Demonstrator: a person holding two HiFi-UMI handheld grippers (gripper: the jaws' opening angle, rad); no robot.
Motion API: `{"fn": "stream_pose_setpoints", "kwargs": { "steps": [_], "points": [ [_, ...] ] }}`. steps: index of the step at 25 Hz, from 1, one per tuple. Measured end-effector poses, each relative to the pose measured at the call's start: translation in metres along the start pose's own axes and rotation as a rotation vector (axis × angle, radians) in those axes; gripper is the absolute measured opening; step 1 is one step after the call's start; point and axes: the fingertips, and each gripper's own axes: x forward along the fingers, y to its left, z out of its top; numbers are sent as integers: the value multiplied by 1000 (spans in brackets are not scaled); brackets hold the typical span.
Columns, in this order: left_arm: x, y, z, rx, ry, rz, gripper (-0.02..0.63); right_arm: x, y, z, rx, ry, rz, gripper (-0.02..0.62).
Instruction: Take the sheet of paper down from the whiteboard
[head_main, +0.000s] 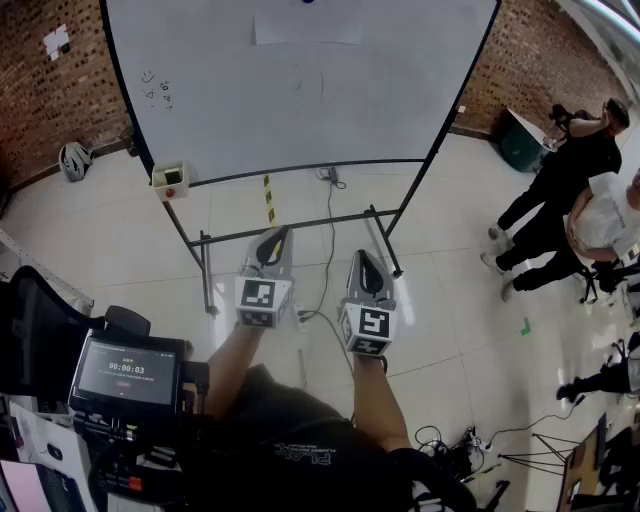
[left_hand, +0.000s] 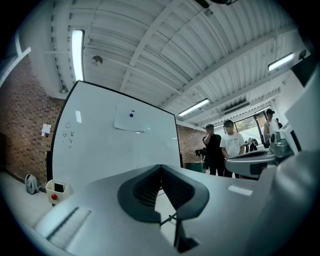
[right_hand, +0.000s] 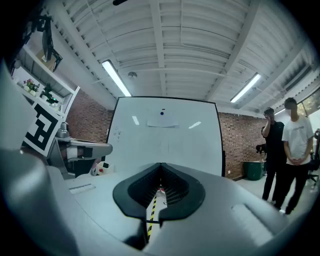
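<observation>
A white sheet of paper (head_main: 308, 27) hangs near the top of the whiteboard (head_main: 300, 100), pinned by a small blue magnet (head_main: 307, 2). The same sheet (left_hand: 131, 121) (right_hand: 162, 121) shows ahead in both gripper views, well out of reach. My left gripper (head_main: 277, 236) and right gripper (head_main: 368, 262) are held side by side in front of the board's stand, pointing level at it. Both are shut with nothing between the jaws.
The whiteboard stands on a black frame (head_main: 300, 225) with a cable and a yellow-black strip (head_main: 268, 198) on the floor beneath. A small tray (head_main: 170, 180) hangs at the board's lower left. Two people (head_main: 570, 200) stand at the right. A timer screen (head_main: 127, 371) sits at my left.
</observation>
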Motion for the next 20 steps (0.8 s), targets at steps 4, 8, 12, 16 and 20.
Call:
{"fn": "stream_pose_setpoints", "kwargs": {
  "steps": [4, 8, 12, 16, 20],
  "points": [
    [5, 1, 10, 1, -25, 3, 2, 5, 1, 13, -16, -10, 15, 14],
    [5, 2, 19, 5, -35, 7, 2, 7, 5, 20, -21, -23, 23, 14],
    [37, 15, 10, 26, -11, 9, 2, 45, -3, 12, -19, -19, 30, 14],
    [95, 44, -14, 14, 8, 10, 2, 107, -15, -1, -23, 0, 29, 14],
    [146, 69, -15, 17, -6, -3, 2, 163, -20, -2, -32, 4, 24, 14]
  ]
}}
